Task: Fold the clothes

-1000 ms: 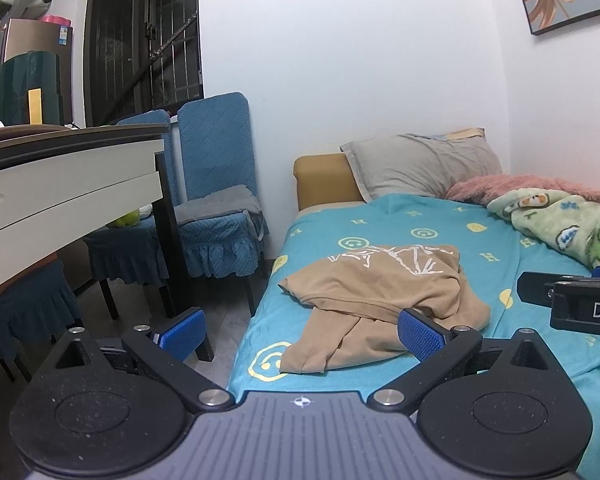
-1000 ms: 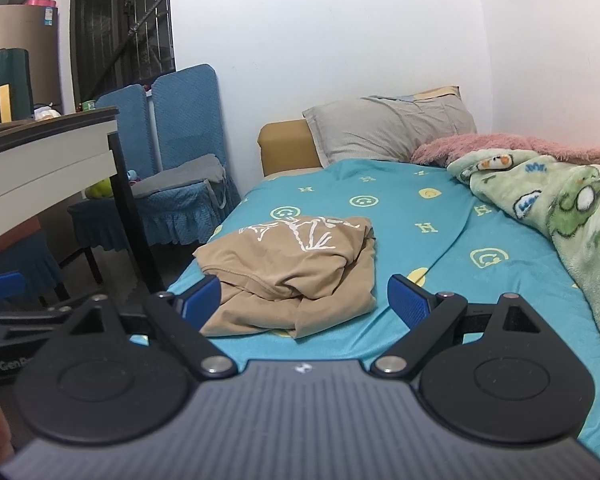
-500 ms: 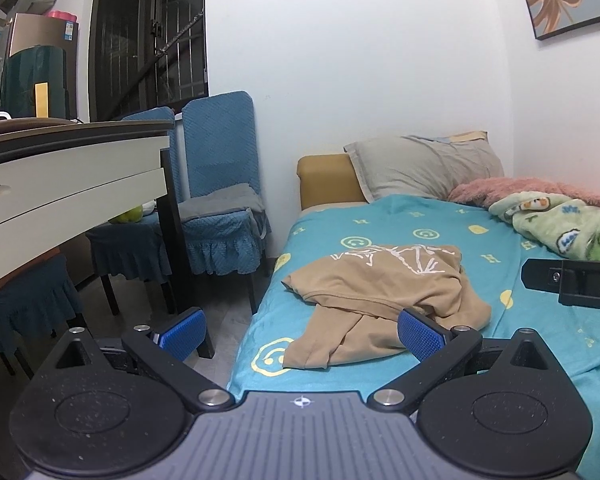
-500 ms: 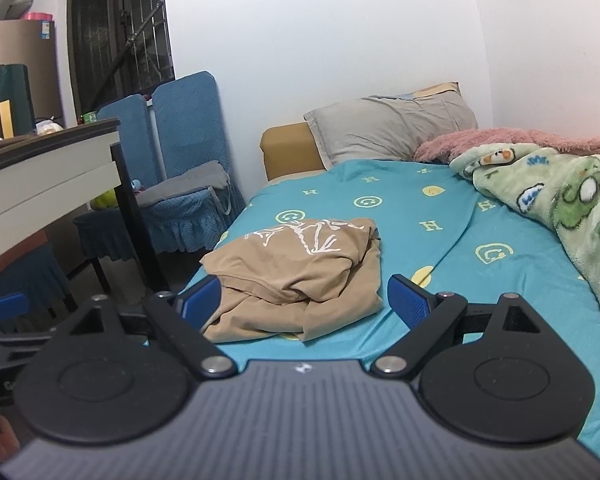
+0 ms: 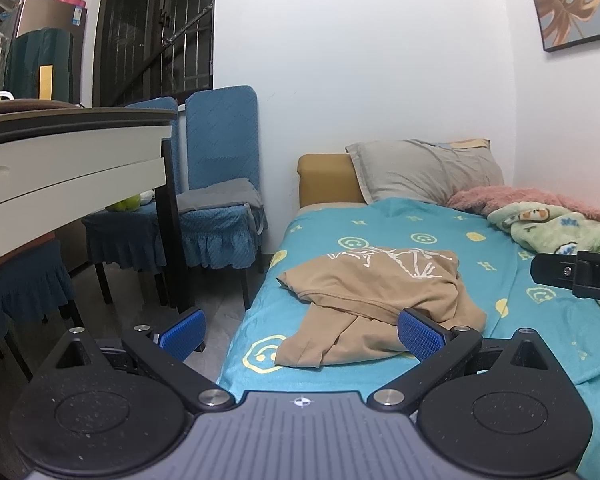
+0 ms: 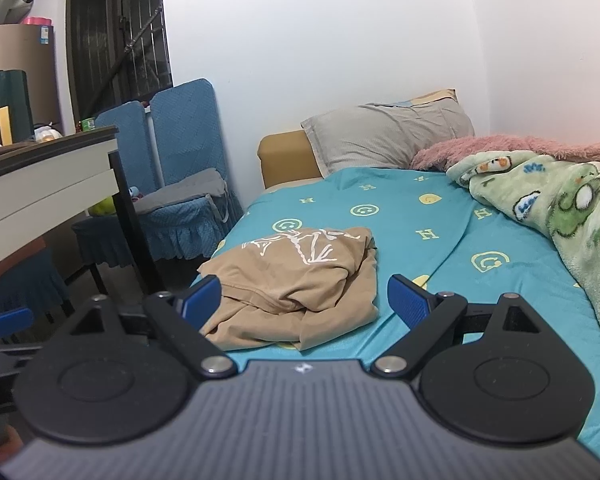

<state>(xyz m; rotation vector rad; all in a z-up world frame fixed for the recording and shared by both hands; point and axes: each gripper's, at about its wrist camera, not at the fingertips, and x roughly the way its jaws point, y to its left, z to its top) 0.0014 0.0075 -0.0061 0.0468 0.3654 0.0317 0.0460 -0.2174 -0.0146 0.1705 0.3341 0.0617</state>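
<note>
A crumpled tan shirt [image 5: 376, 292] with a white line print lies on the teal bed sheet [image 5: 420, 220] near the bed's left edge. In the right wrist view the same tan shirt [image 6: 296, 280] sits just ahead of the fingers. My left gripper [image 5: 300, 332] is open and holds nothing, hovering short of the shirt at the bed's near corner. My right gripper [image 6: 304, 300] is open too, with nothing between its blue pads, close in front of the shirt. The right gripper's black body [image 5: 580, 276] shows at the right edge of the left wrist view.
A grey pillow [image 5: 424, 168], a pink blanket [image 5: 532, 198] and a green cartoon blanket [image 6: 548, 208] lie at the bed's head and right side. Left of the bed stand blue-covered chairs [image 5: 216, 184] and a white table [image 5: 68, 168].
Both grippers have shifted slightly to the left and back; the shirt sits further right in both views. The shirt has not moved and both grippers stay open.
</note>
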